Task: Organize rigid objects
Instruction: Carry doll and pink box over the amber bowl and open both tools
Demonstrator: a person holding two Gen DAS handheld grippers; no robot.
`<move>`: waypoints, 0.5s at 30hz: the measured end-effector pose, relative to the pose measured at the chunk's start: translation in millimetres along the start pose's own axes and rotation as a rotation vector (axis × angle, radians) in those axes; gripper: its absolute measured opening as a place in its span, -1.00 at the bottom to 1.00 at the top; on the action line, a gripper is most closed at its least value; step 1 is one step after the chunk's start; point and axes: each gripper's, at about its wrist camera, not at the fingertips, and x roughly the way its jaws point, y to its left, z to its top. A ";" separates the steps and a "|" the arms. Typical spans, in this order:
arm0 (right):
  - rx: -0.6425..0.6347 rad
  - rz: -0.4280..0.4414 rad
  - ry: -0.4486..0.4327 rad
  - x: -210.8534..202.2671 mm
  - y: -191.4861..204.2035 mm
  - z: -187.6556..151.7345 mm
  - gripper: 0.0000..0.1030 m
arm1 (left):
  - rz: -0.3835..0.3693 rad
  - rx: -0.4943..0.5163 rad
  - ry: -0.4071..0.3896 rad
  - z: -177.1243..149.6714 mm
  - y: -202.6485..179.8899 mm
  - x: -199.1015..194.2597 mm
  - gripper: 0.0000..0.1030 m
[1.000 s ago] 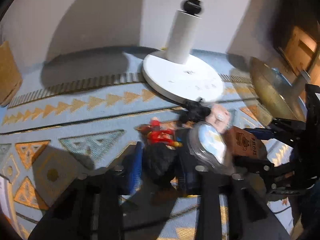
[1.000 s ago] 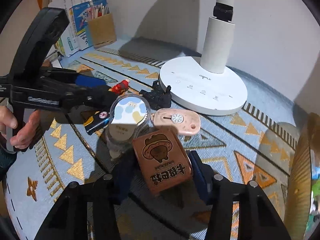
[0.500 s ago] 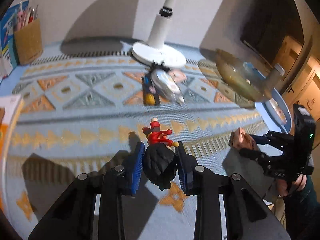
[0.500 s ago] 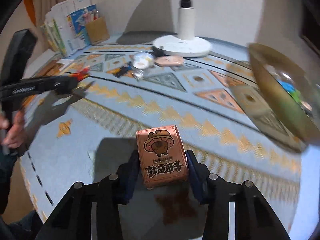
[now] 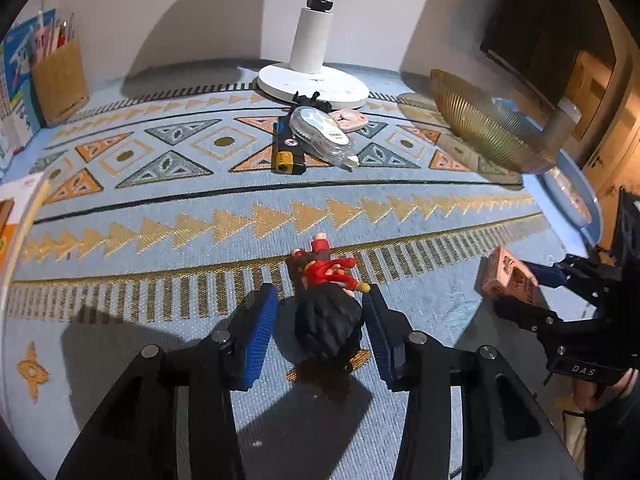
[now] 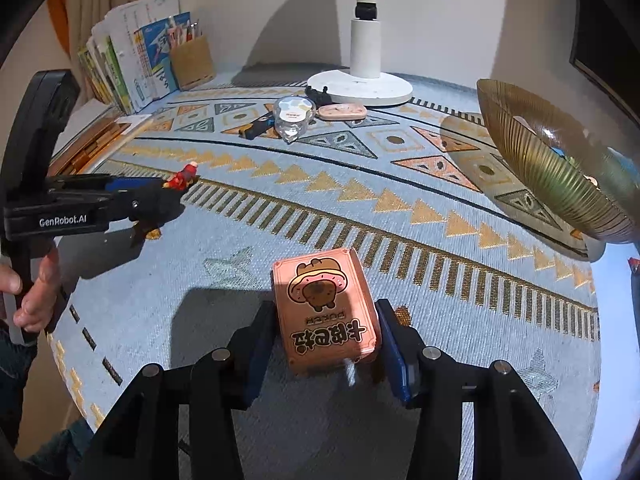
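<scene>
Gold ribbed bowl (image 6: 560,168), small colourful items inside, hard to identify.

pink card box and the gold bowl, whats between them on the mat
Nothing: in the right wrist view the stretch of patterned mat between the pink card box and the gold bowl is bare.

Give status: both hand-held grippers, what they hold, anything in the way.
Left hand-held gripper open around figurine on mat. Right hand-held gripper open around pink card box. Gold bowl right; nothing between.
</scene>
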 end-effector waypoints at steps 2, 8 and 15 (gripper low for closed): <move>0.003 -0.012 -0.005 1.2 5.4 1.2 -0.08 | 0.070 0.046 -0.001 -2.3 -11.9 3.0 -0.24; 0.041 0.073 -0.027 -0.2 26.9 1.4 -0.16 | 0.047 0.031 -0.014 -4.8 -25.0 -1.8 -0.45; 0.279 0.477 -0.093 -23.0 0.9 11.3 -0.17 | -0.108 -0.042 -0.108 16.2 -22.2 -44.6 -0.45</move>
